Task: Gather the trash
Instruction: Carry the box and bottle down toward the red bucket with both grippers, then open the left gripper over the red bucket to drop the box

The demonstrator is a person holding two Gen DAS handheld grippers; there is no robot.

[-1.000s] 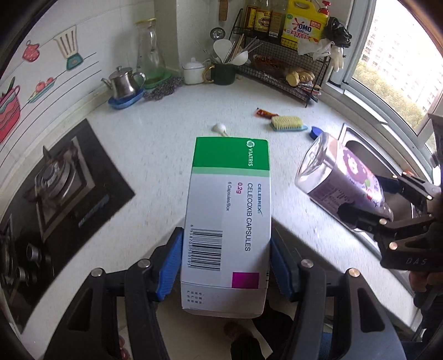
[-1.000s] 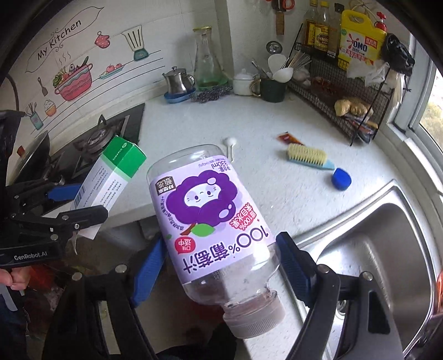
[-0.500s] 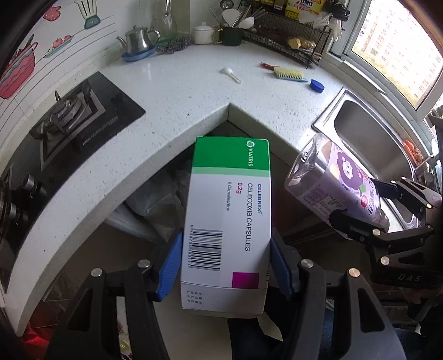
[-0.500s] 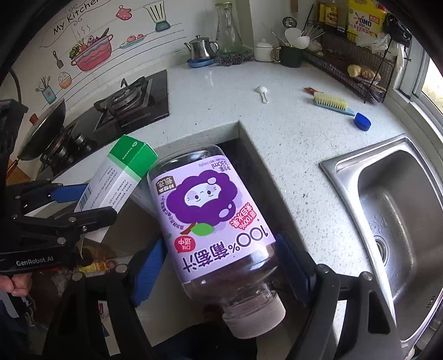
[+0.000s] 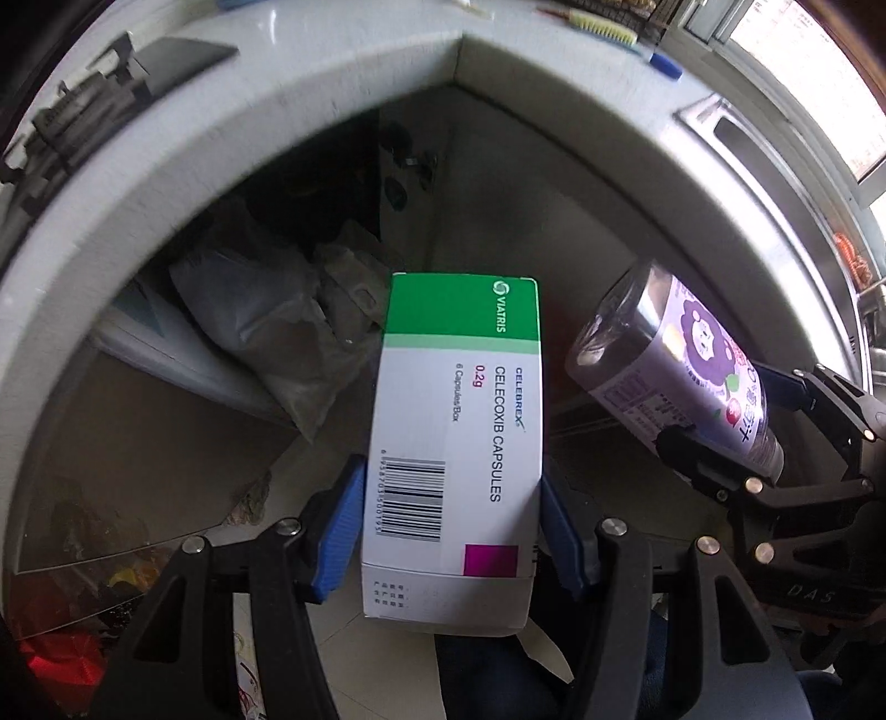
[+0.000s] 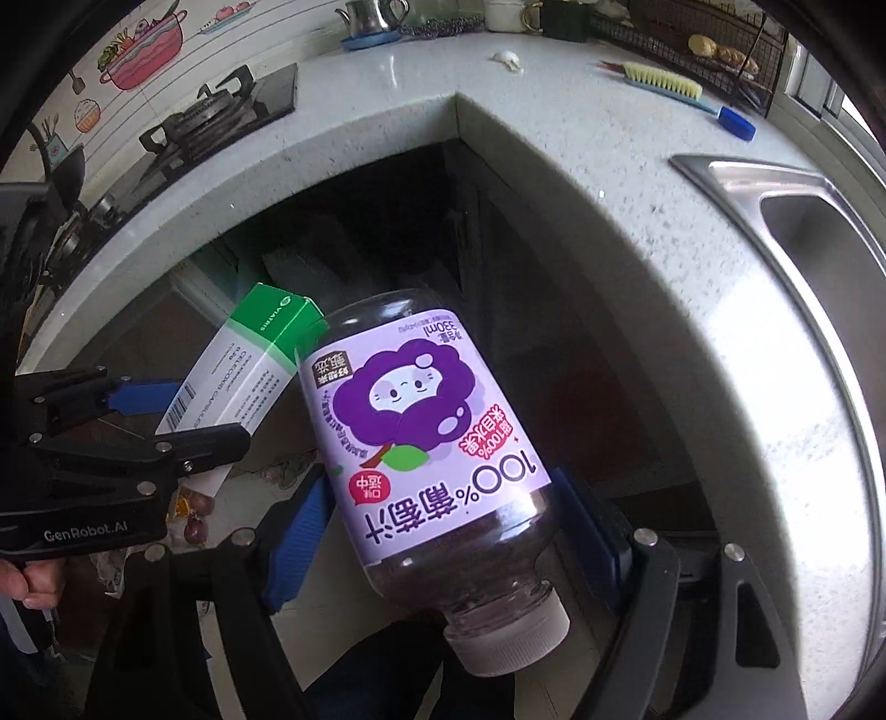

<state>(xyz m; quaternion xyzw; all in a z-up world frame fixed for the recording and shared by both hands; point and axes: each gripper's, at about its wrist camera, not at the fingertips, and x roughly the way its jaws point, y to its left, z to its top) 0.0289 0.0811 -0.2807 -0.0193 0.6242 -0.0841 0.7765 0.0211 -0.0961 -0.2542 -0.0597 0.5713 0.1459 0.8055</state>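
The left gripper [image 5: 451, 526] clamps the medicine box [image 5: 457, 443] and the right gripper [image 6: 443, 537] grips the juice bottle [image 6: 426, 443]; both have dropped from above the countertop [image 6: 637, 183] to below its edge, suggesting a bin lies underneath.

Saw a white speckled countertop [image 6: 637, 183] wrapping an inner corner. Lay on it: a scrub brush [image 6: 662, 83], a blue cap [image 6: 736, 123], a small white scoop [image 6: 508, 58], a kettle [image 6: 368, 14]. Held a sunken steel sink [image 6: 797, 221] and a black hob [image 6: 221, 113].
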